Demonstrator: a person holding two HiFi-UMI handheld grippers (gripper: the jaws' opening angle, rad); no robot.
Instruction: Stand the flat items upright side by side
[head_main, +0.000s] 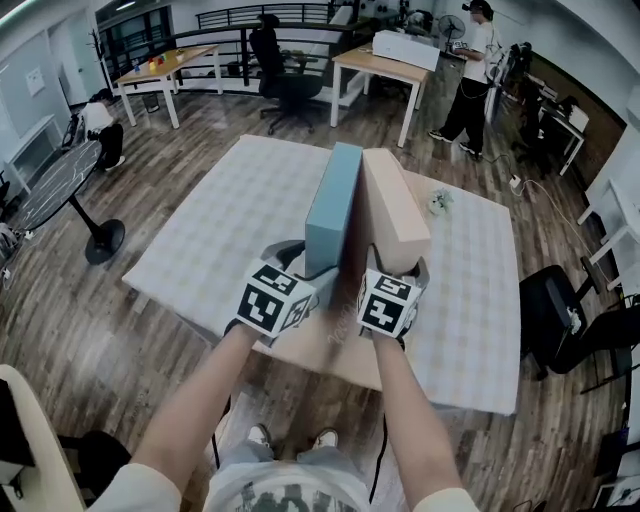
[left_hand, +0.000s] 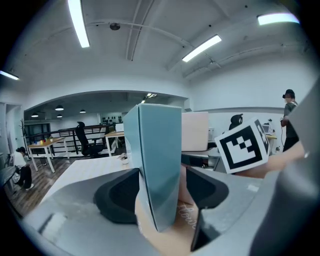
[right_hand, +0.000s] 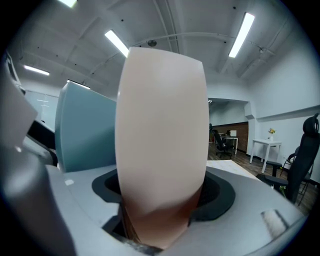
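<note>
Two flat books stand upright side by side on the checked tablecloth (head_main: 220, 210). The blue book (head_main: 333, 210) is on the left and the thicker pink book (head_main: 395, 205) on the right, their faces close together. My left gripper (head_main: 310, 262) straddles the blue book's (left_hand: 160, 165) near end. One pad rests on its left face and a narrow gap shows at the other pad. My right gripper (head_main: 393, 265) has the pink book (right_hand: 162, 125) filling its jaws, both pads against it. A tan flat item (head_main: 325, 345) with script on it lies on the cloth under the grippers.
A small pale object (head_main: 438, 202) sits on the cloth right of the pink book. A black chair (head_main: 560, 305) stands off the table's right edge and a round black table (head_main: 60, 180) at the left. Desks, an office chair and people stand farther back.
</note>
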